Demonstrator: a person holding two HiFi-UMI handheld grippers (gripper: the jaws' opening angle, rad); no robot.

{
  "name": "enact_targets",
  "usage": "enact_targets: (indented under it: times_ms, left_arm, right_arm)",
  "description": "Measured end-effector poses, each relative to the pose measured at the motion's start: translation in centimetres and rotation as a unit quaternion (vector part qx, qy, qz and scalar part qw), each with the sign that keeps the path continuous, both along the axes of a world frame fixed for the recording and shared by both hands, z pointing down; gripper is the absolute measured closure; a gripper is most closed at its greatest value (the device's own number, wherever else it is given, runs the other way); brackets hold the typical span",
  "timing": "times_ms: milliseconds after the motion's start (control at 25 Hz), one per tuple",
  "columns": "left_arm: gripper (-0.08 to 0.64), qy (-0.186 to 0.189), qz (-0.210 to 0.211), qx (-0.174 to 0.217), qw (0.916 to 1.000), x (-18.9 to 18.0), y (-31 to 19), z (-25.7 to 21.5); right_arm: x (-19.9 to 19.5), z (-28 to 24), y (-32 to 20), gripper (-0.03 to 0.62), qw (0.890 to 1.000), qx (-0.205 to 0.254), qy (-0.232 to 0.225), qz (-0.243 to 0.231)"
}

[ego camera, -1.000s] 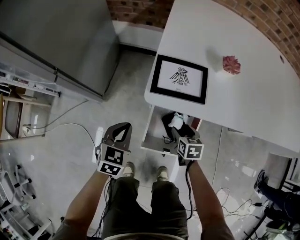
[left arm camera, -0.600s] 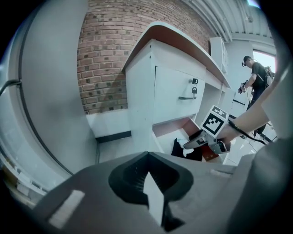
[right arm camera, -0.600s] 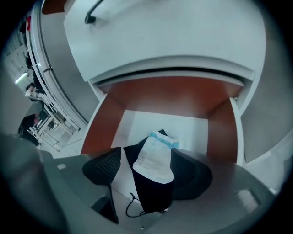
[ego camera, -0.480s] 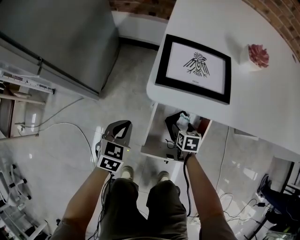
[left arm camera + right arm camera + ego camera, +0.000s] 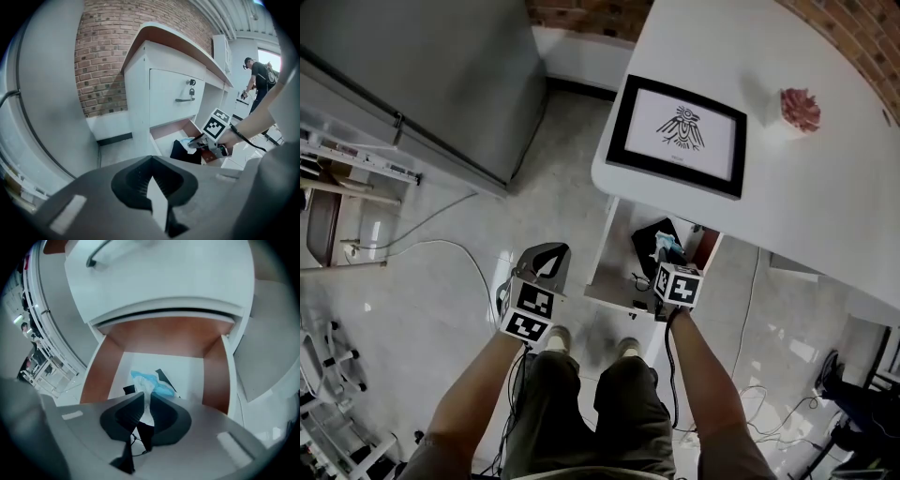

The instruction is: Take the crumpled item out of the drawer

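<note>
The right gripper (image 5: pixel 143 397), its jaws just closing, is seemingly pinching the wad's (image 5: pixel 151 381) white end; the blue bulk is lying just beyond, in the drawer (image 5: pixel 159 341).

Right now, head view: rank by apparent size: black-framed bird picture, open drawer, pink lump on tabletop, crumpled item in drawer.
1. black-framed bird picture
2. open white drawer, close second; partly under the tabletop, so unsure
3. pink lump
4. blue-and-white crumpled item, partly hidden

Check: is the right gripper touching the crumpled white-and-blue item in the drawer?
Touching. The right gripper view shows the right gripper, its jaws just closed in, pinching the crumpled white-and-blue item.
</note>
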State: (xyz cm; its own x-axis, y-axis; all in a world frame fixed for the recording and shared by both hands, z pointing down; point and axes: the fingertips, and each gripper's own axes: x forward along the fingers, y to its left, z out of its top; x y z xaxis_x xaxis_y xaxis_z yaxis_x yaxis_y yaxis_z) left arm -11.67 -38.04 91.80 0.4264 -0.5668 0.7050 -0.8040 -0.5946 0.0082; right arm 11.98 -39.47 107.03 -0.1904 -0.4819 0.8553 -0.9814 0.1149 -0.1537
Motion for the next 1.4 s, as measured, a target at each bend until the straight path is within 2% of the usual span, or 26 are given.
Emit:
enact_targets:
  times_ms: [320,520,800,1080,1240,1400]
  left_arm:
    - [0.560,0.002,0.006,-0.002,1.0000,1.1,1.9,-8.3]
    - [0.560,0.004,0.011,0.003,0.9999,1.7,3.4,-15.0]
    - [0.560,0.020,0.005,0.025,0.9995,2.3,5.4,-25.3]
    - [0.560,0.044,-0.006,0.061,0.9971,2.8,5.9,-36.0]
    - [0.560,0.052,0.001,0.097,0.9939,3.4,6.1,-41.9]
    - [0.560,0.067,0.006,0.134,0.9887,3.8,7.0,-47.4]
  right_arm:
    - [-0.2,-11.0,3.2,0.557,0.999,0.015,-0.036,-0.018]
    - [-0.7,-20.9,4.9,0.558,0.997,0.033,-0.064,-0.020]
    - [-2.0,-36.4,6.6,0.560,0.989,0.095,-0.110,-0.040]
    - [-2.7,-50.4,7.8,0.560,0.974,0.176,-0.130,-0.055]
    - [-2.8,-58.0,8.8,0.560,0.964,0.231,-0.104,-0.078]
    - [-3.4,-65.1,10.4,0.560,0.946,0.295,-0.072,-0.114]
